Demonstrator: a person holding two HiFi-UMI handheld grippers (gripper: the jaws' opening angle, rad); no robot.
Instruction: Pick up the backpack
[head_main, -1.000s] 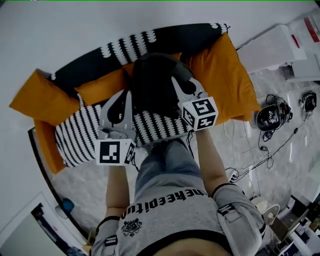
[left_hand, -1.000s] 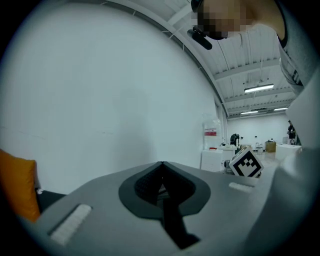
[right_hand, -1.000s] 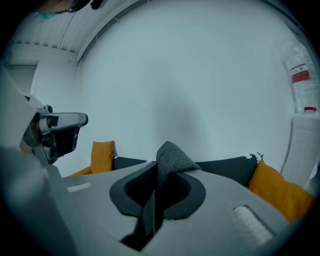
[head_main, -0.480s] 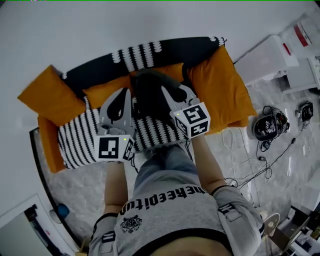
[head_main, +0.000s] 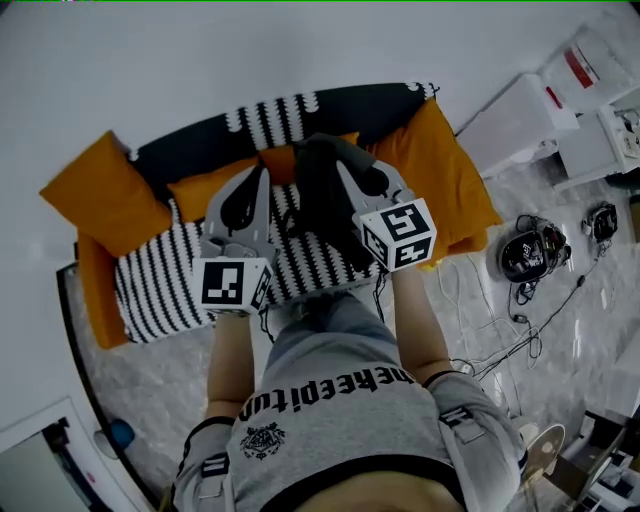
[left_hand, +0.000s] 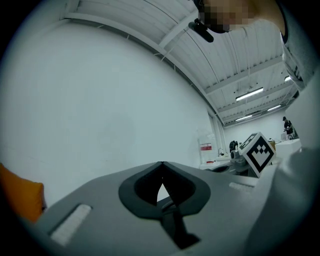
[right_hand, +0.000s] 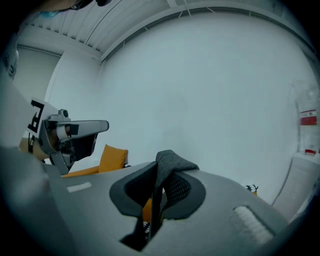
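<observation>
White wall and pale marbled floor are framing a sofa (head_main: 375, 98) with a black back, a black-and-white striped seat cover and orange cushions (head_main: 88, 192). A person is standing in front of it, looking down over both arms.

The backpack (head_main: 320, 190), dark and soft, is hanging between the two tools, just ahead of their marker cubes and over the middle of the seat. The right hand-held gripper (right_hand: 156, 172) is pinching a padded grey strap (right_hand: 175, 161) with a mesh underside; the strap is folding over the jaw tips and an orange cushion is showing beyond them. The left hand-held gripper (left_hand: 162, 169) is sitting just to the left of the bag with its jaws pressed together at the tips. A dark strip is showing low in the gap behind them, and I cannot tell whether that is a thin strap caught there or part of the tool.

Judging from this, the grasp is made and the lifting step is in hand. Whether the bag's bottom is clear of the seat is not visible. The next move is calling for a steady upward pull with both tools rising evenly, the right pinch staying firm, since soft webbing could slide out and the load could swing.
</observation>
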